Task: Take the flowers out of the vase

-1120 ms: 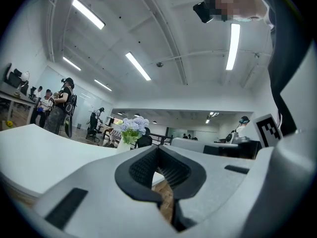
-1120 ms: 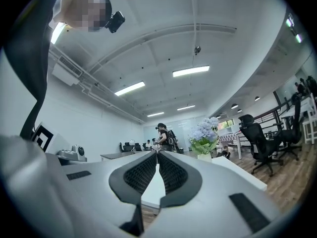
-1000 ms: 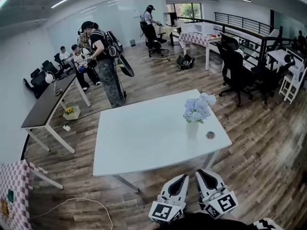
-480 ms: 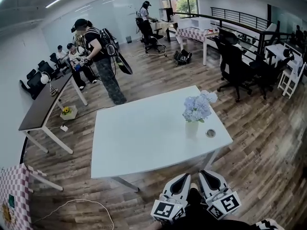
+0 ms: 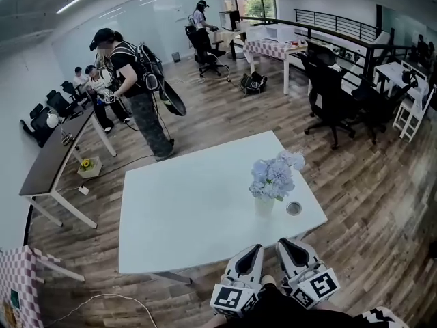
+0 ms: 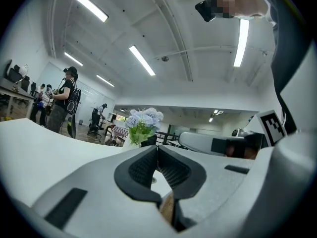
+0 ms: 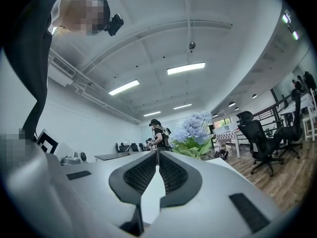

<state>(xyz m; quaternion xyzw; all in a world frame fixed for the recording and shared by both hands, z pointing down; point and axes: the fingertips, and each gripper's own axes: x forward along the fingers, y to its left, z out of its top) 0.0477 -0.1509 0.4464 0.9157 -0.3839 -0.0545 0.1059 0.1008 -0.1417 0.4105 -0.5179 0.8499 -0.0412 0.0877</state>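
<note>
Left gripper (image 5: 255, 253) and right gripper (image 5: 283, 246) at bottom centre, each with jaws closed tip to tip on nothing, white table (image 5: 184, 217) just beyond, pale blue flowers (image 5: 274, 178) upright in white vase (image 5: 264, 206) right of centre, standing person (image 5: 133, 91) upper left.

Head view, centre of frame: white rectangular tabletop (image 5: 191, 210), set at a slant, its long near edge running toward lower centre. It stands on a brown wood-plank floor (image 5: 382, 203).

Two items rest on it, both in its right part:
- white vase (image 5: 264, 206), upright, holding pale blue flowers (image 5: 275, 176) with green leaves;
- small round dark-rimmed dish (image 5: 293, 208), just right of the vase, not touching it, near the right edge.

The rest of the surface is plain white.
</note>
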